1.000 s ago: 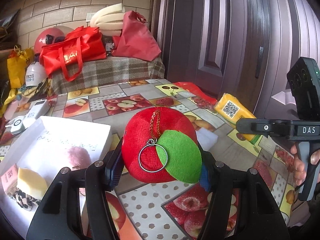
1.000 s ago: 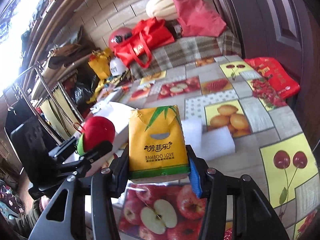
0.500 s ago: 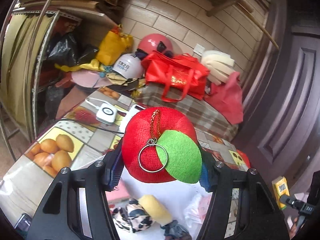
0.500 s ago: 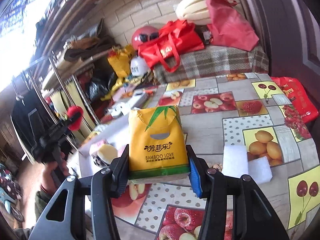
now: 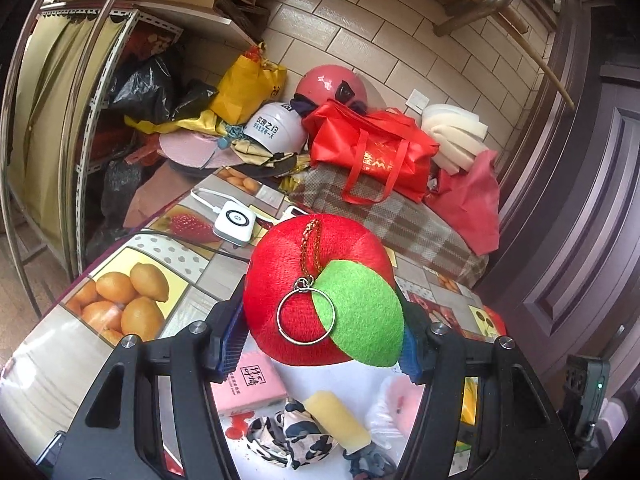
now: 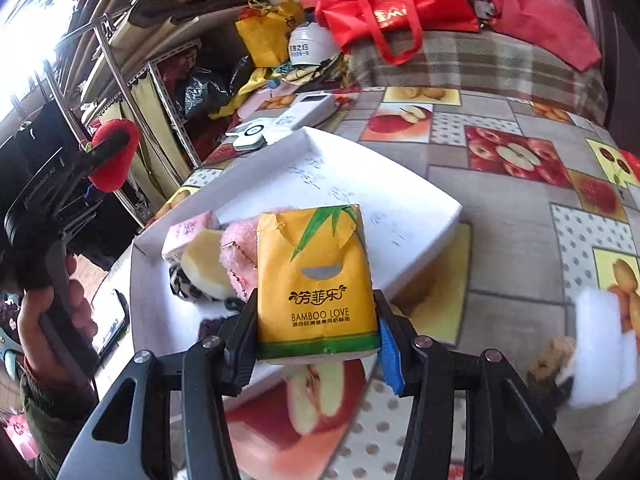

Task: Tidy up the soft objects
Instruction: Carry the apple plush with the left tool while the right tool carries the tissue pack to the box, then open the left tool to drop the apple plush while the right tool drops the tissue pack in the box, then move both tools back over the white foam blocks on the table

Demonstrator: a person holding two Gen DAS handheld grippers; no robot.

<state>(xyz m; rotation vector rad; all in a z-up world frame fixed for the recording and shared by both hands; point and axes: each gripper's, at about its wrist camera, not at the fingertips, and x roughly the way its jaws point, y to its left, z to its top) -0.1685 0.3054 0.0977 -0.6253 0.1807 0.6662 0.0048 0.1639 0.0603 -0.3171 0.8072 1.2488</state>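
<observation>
My left gripper is shut on a red plush apple with a green felt leaf and a key ring, held above the near end of a white box. That apple also shows at the left of the right wrist view, in the gripper a hand holds. My right gripper is shut on a yellow tissue pack over the box's near edge. In the box lie a pink tissue pack, a yellow sponge, a cow-print cloth and a pink plush.
The fruit-print table carries a white charger puck, a remote and white foam blocks at the right. A plaid cushion, red bags, helmets and a metal rack crowd the far side.
The left gripper swung left with the apple and rolled, now above the box's near end. The right gripper carried the tissue pack left and down toward the box.
</observation>
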